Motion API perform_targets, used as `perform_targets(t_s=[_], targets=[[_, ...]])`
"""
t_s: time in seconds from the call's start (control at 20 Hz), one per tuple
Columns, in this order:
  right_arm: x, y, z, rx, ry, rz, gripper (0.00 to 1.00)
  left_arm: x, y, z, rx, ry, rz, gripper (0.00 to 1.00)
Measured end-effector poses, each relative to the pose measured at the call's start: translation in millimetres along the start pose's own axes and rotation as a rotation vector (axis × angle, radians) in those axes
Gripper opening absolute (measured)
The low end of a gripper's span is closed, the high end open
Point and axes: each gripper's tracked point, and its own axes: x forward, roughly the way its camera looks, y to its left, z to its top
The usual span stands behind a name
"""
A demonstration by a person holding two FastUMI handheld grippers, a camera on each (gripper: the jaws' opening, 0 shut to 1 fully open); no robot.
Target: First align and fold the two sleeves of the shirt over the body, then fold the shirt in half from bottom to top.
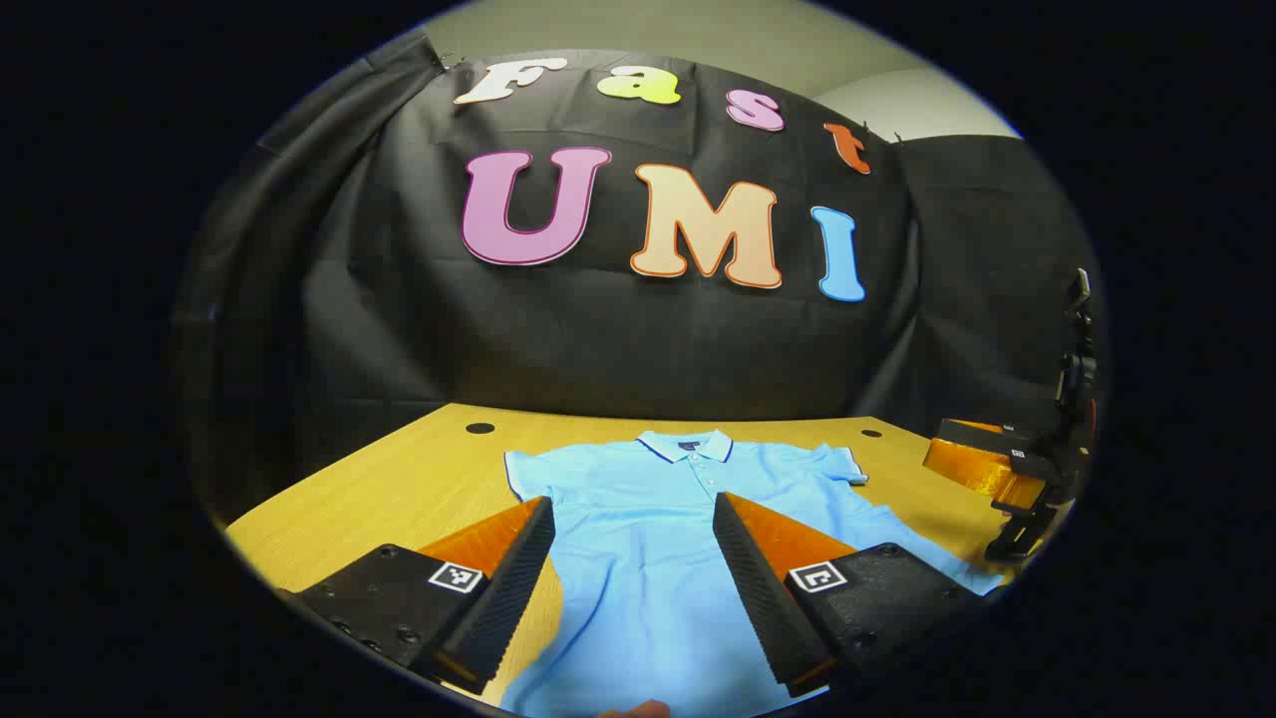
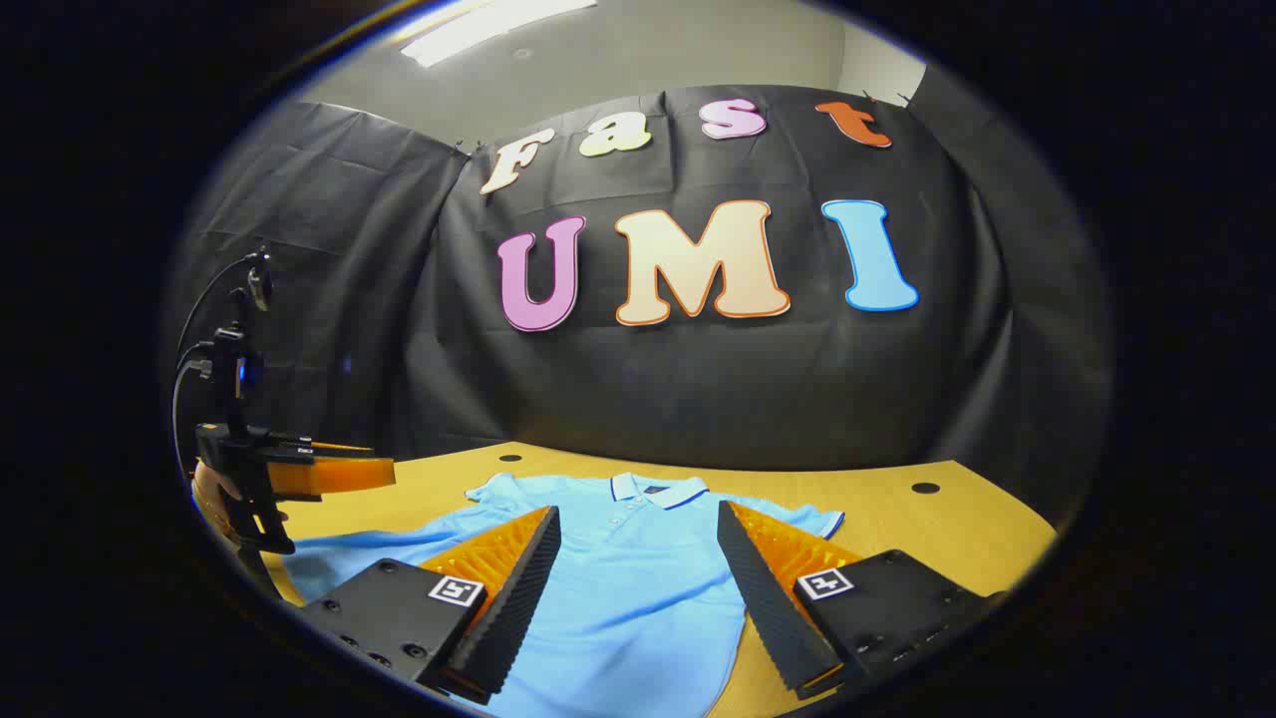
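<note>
Shirt [image 1: 648, 538], a light blue polo, lies flat and face-up on the wooden bench [image 1: 399, 479], low centre of both views, collar toward the back wall. It looks thin, soft and floppy, so I'd pinch each short sleeve [image 1: 526, 474] right at its cuff edge or it'll just bunch up. Left gripper [image 1: 633, 578] and right gripper [image 2: 638, 588] both hover over it, jaws spread wide, holding nothing.

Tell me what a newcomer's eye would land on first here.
The light blue polo shirt lies spread flat, collar toward the booth wall, sleeves unfolded, on the yellow wooden table. The left gripper and the right gripper hover above it, jaws wide apart and holding nothing.
</note>
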Motion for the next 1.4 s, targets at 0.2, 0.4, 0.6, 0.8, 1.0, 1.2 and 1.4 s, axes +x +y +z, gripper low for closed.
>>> perform_targets(t_s=[0.2, 0.4, 0.6, 0.8, 1.0, 1.2, 1.4], targets=[[0.8, 0.0, -3.8, 0.004, 0.007, -0.005, 0.98, -0.4, -6.6, -4.7, -0.007, 0.016, -0.013, 0.95], [1.5, -1.3, -6.6, 0.003, 0.014, -0.014, 0.98, -0.6, -6.0, -7.5, -0.014, 0.026, -0.014, 0.95], [2.1, -0.2, -9.6, 0.012, 0.022, -0.013, 0.98, -0.9, -4.6, -4.8, -0.007, 0.021, -0.009, 0.95], [1.4, 0.0, -9.0, 0.012, 0.018, -0.015, 0.98, -1.1, -6.1, -5.0, -0.002, 0.019, -0.014, 0.95], [2.8, 0.0, -14.0, 0.021, 0.035, -0.011, 0.98, -2.3, -3.1, -3.9, 0.003, 0.020, -0.006, 0.95], [5.7, -9.7, -17.6, 0.046, 0.065, -0.024, 0.98, -0.9, -3.6, -7.7, 0.004, 0.035, -0.017, 0.95], [19.1, -37.3, -24.1, 0.067, 0.112, -0.079, 0.98, -1.7, -7.6, -7.7, -0.041, 0.044, -0.055, 0.95]])
